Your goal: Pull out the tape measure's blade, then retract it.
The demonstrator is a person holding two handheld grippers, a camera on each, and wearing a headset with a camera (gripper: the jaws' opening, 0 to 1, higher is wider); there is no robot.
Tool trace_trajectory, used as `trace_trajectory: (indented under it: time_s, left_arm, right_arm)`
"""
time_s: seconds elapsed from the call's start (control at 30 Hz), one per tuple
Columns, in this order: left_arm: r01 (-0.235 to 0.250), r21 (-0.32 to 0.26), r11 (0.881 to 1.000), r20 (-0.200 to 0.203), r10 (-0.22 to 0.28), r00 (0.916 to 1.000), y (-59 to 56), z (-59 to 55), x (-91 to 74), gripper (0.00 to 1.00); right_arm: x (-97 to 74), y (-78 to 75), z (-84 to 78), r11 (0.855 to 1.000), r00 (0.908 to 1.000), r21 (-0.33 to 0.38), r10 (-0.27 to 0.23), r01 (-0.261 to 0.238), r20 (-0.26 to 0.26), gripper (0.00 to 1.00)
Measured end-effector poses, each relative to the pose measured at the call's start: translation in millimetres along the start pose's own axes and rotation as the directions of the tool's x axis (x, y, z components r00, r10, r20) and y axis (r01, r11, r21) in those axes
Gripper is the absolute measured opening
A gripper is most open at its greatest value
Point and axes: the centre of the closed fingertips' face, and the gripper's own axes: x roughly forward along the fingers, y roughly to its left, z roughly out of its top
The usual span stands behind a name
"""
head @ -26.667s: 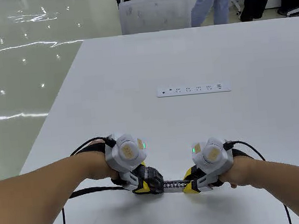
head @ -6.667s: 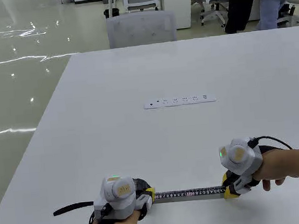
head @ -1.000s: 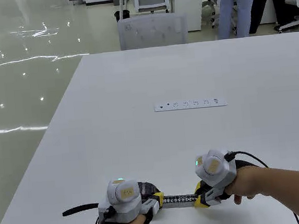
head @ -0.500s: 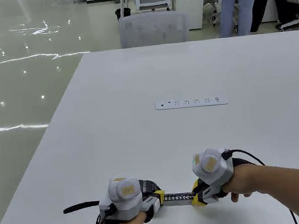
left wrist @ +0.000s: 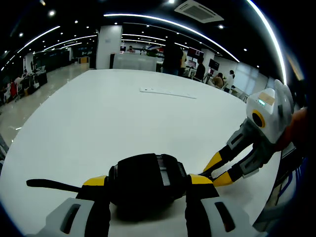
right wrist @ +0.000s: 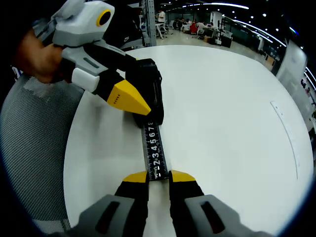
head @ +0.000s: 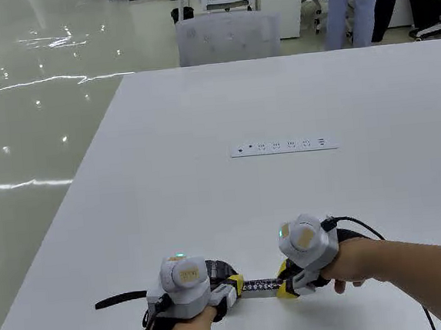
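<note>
1. The white counter (head: pixel 276 98) carries the work at its near edge; a power strip (head: pixel 284 145) lies well apart, further back
2. The left tongs (left wrist: pixel 148 181) are closed around the black tape measure case (left wrist: pixel 144 173), which rests on the counter
3. The right tongs (right wrist: pixel 158 176) are narrow and pinch the end of the blade (right wrist: pixel 153 148), near the case
4. Only a short length of blade, showing its first numbers, is out between the case and the right tongs
5. My judgement: the blade is not yet fully inside the case, so the retract is left to finish; whether a full pull was made, these pictures cannot say
</note>
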Motion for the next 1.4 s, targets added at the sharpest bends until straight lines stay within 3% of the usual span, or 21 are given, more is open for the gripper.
trace_trajectory:
  time_s: [0.5, 0.83, 1.4]
  left_arm:
    - [-0.002, -0.001, 1.000, 0.001, 0.002, 1.0000, 0.0, 0.5, 0.6, 0.58]
    - [0.000, -0.003, 1.000, -0.004, 0.000, 1.0000, 0.1, 0.4, 0.0, 0.58]
    - [0.001, -0.003, 1.000, -0.003, -0.001, 1.0000, -0.1, 0.6, -0.3, 0.58]
  right_arm:
    - [3.6, 1.6, 7.9, 1.000, 1.0000, -0.009, -0.003, 0.004, 0.009, 0.14]
    - [11.0, 2.7, 19.1, 1.000, 0.9992, 0.000, -0.001, 0.001, 0.041, 0.14]
    - [11.9, 4.9, 23.7, 1.000, 0.9987, 0.020, 0.001, -0.002, 0.050, 0.14]
